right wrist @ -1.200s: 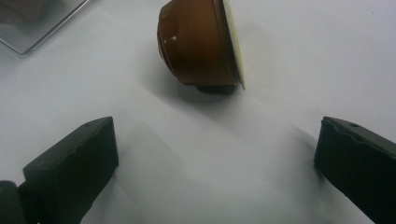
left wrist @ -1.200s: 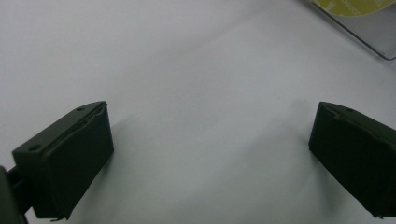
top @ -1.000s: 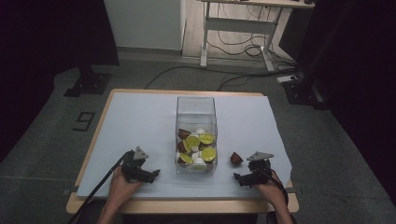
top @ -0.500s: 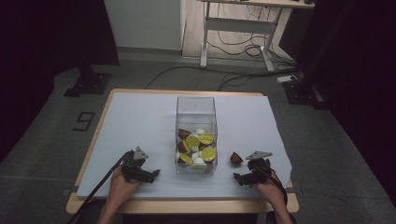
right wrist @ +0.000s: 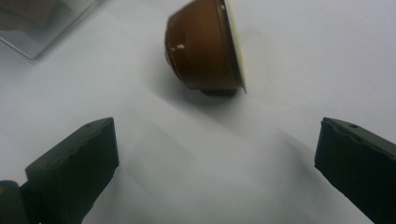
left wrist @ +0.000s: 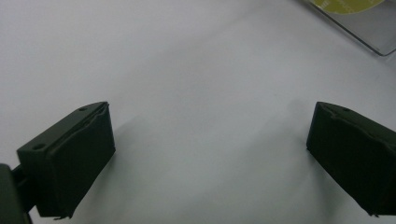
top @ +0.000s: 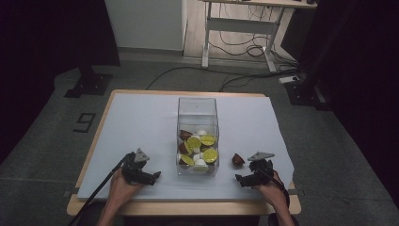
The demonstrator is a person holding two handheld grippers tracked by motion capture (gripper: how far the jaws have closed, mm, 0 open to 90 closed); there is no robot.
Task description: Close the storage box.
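- Brown, rounded half-piece [top: 237,159] with a pale flat face, lying on the white table cover [top: 141,122] just right of the clear box, ahead of the right gripper.
- In the right gripper view, same brown piece [right wrist: 205,49] tipped on its side: flat pale face turned to the right of that view, domed brown back to the left, short axis running across the view; long axis hard to name on so round a shape.
- Clear, tall, open-topped plastic box [top: 197,110] standing upright near the middle of the table, closer to the near edge.
- Inside the box, heaped in the lower part: yellow-green citrus halves [top: 207,140], more brown halves [top: 184,135] and small white pieces [top: 202,133]; upper part of the box bare.
- Corner of the same box visible at the top right of the left gripper view [left wrist: 369,32] and at the top left of the right gripper view.
- Left gripper [top: 154,176] held low over the cover, left of the box, jaws spread wide with only bare white cover between them.
- Right gripper [top: 241,179] held low near the front edge, right of the box, jaws spread wide, clear of the brown piece and gripping nothing.
- Hands and forearms entering from the bottom edge of the high view, one on each gripper.
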